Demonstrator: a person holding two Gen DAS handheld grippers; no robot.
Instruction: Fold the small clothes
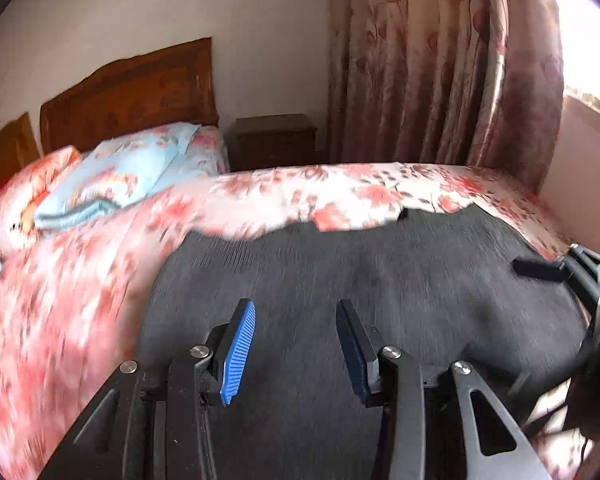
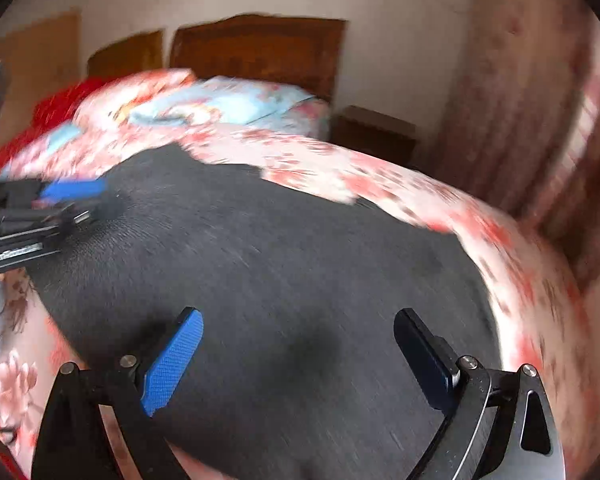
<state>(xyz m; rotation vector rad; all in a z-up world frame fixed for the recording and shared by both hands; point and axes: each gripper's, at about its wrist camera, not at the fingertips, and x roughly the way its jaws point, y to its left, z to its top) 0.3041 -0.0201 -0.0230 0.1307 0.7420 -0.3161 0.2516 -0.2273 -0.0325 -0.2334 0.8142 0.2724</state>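
Your left gripper [image 1: 296, 312] hangs over the dark garment [image 1: 380, 280], jaws spread, pinching nothing. Your right gripper [image 2: 300, 320], at 3 o'clock, is likewise spread and empty. The garment lies flat on the floral bedspread [image 1: 80, 280], long axis running 9 to 3 o'clock. Risk: closing the jaws too deep could catch the bedspread along with the cloth.

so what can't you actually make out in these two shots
- Dark garment: its near edge is cut off behind the left tool in the left wrist view.
- Bedspread: pattern smeared by motion blur in the right wrist view.
- Right tool: its jaws stand apart; contact with the cloth is unclear.
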